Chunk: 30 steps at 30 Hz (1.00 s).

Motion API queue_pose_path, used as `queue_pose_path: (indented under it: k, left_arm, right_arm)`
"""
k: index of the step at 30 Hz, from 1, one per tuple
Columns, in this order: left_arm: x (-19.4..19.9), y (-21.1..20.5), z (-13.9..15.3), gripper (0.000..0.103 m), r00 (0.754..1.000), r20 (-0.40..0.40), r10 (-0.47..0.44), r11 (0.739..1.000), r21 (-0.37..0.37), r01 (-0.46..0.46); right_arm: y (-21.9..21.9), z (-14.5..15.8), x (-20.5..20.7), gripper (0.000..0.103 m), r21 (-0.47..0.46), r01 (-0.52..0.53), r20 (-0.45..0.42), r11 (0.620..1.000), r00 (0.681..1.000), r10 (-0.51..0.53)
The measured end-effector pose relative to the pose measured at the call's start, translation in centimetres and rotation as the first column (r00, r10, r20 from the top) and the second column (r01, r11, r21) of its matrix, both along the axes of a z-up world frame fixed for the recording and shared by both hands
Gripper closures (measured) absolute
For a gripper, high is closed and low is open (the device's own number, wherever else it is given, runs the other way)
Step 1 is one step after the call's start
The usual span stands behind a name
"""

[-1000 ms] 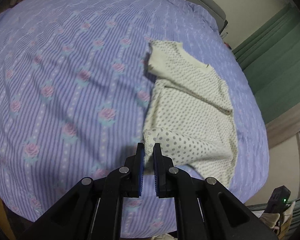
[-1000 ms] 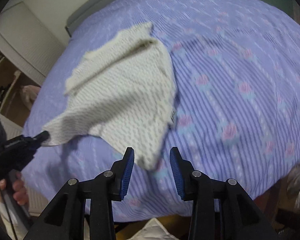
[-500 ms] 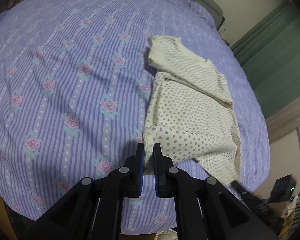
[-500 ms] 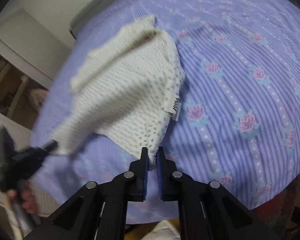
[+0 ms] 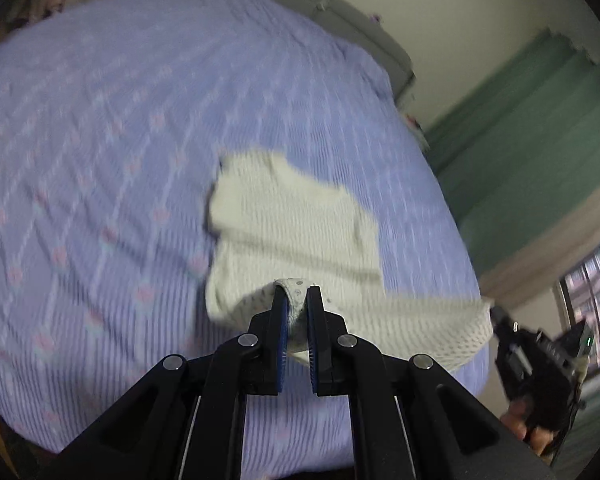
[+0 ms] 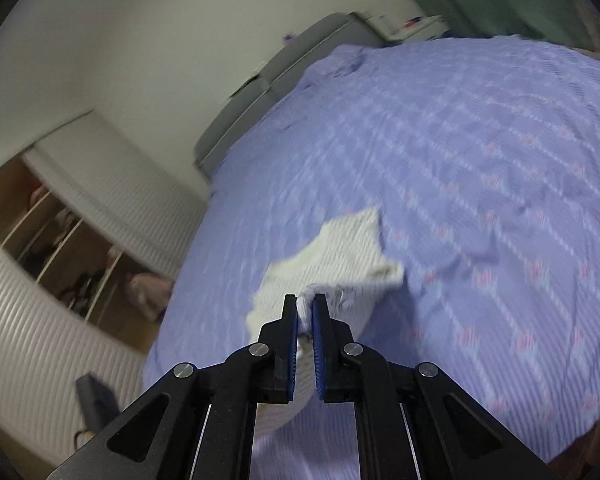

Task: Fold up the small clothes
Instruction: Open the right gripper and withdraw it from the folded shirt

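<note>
Now that both near corners of the cream dotted top (image 5: 296,232) are pinched, its near hem hangs in the air above the foot of the bed (image 5: 100,140) while the collar end still rests on the striped, rose-printed cover. A second ago the hem lay slack on the cover, only its left corner was gripped, and the right tool stood spread around the other corner. That tool has since clamped on the corner, with cloth bunched between its blue pads. The left tool (image 5: 296,308) is clenched on its own corner of the hem, a fold of fabric showing between its pads. The right tool (image 6: 305,312) is likewise clenched on cloth. From the left view the hem stretches across to it, and a hand is visible under it at the frame's lower right. Both views are blurred and show more wall and curtain than before, which fits a lift of both tools. This looks like the start of the first fold: with the hem raised and taut, the next move is probably to carry it towards the collar.
</note>
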<state>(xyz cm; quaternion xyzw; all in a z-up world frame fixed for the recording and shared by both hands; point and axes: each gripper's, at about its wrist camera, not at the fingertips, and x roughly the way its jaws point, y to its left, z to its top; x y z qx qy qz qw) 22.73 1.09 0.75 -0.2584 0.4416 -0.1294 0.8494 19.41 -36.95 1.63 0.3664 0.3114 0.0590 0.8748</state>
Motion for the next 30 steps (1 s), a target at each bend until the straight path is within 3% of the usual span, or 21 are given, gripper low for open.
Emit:
queue_pose_path:
  k: [5, 8, 14, 21, 23, 26, 30]
  left_arm:
    - [6.3, -0.1, 2.3, 0.092, 0.997, 0.023, 0.070, 0.997, 0.043, -0.071]
    - [10.7, 0.4, 2.0, 0.092, 0.993, -0.014, 0.117, 0.990, 0.077, -0.116]
    - [18.0, 1.6, -2.6, 0.092, 0.970, -0.181, 0.164, 0.985, 0.074, -0.153]
    - [22.5, 2.3, -8.4, 0.092, 0.927, -0.333, 0.173, 0.985, 0.054, -0.164]
    - [23.2, 2.2, -8.9, 0.087, 0.918, -0.355, 0.176, 0.984, 0.077, -0.159]
    - [24.3, 2.2, -8.6, 0.069, 0.921, -0.336, 0.196, 0.979, 0.124, -0.163]
    - [25.6, 2.3, -6.8, 0.063, 0.944, -0.250, 0.217, 0.969, 0.169, -0.178]
  right_arm:
    - [-0.9, 0.8, 5.7, 0.094, 0.036, 0.101, -0.045, 0.994, 0.994, -0.099]
    - [-1.2, 0.9, 9.9, 0.094, 0.026, 0.127, -0.094, 0.992, 0.988, -0.124]
    - [-0.6, -1.3, 18.0, 0.094, -0.043, 0.096, -0.201, 0.994, 0.974, -0.103]
    - [0.0, -6.1, 24.6, 0.094, -0.091, 0.058, -0.352, 0.994, 0.932, -0.087]
    - [0.1, -7.1, 25.4, 0.094, -0.099, 0.062, -0.381, 0.993, 0.920, -0.096]
    - [-0.1, -8.1, 26.4, 0.094, -0.102, 0.061, -0.411, 0.993, 0.906, -0.098]
    - [-0.1, -7.7, 27.7, 0.083, -0.126, 0.075, -0.395, 0.989, 0.911, -0.119]
